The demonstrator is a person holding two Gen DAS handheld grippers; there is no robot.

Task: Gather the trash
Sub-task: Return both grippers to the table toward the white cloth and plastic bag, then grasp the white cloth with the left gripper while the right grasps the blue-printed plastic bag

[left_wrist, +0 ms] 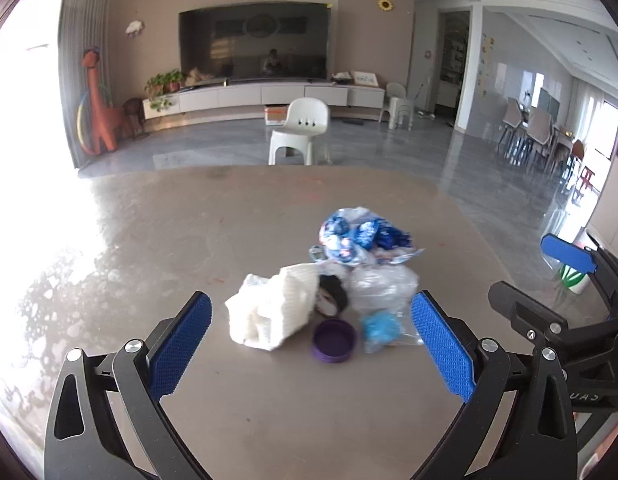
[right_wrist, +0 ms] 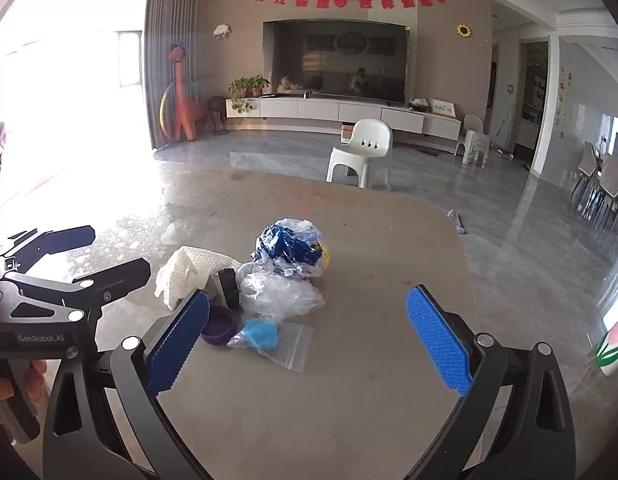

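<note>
While both spread wide, left gripper (left_wrist: 311,344) and right gripper (right_wrist: 309,338) face the trash pile (left_wrist: 329,292).

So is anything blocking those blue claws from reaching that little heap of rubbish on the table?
Nothing visible does. The left gripper is open, with bare table running up to the trash pile; the purple cap is nearest. The right gripper is open too, the zip bag lying just ahead of it.

A beige wall (right_wrist: 449,60) carries a dark television (right_wrist: 337,62) above a low white cabinet (right_wrist: 341,112). A white plastic chair (right_wrist: 361,152) stands on glossy grey floor (right_wrist: 509,208). Bright window light (right_wrist: 69,100) washes the left.
</note>
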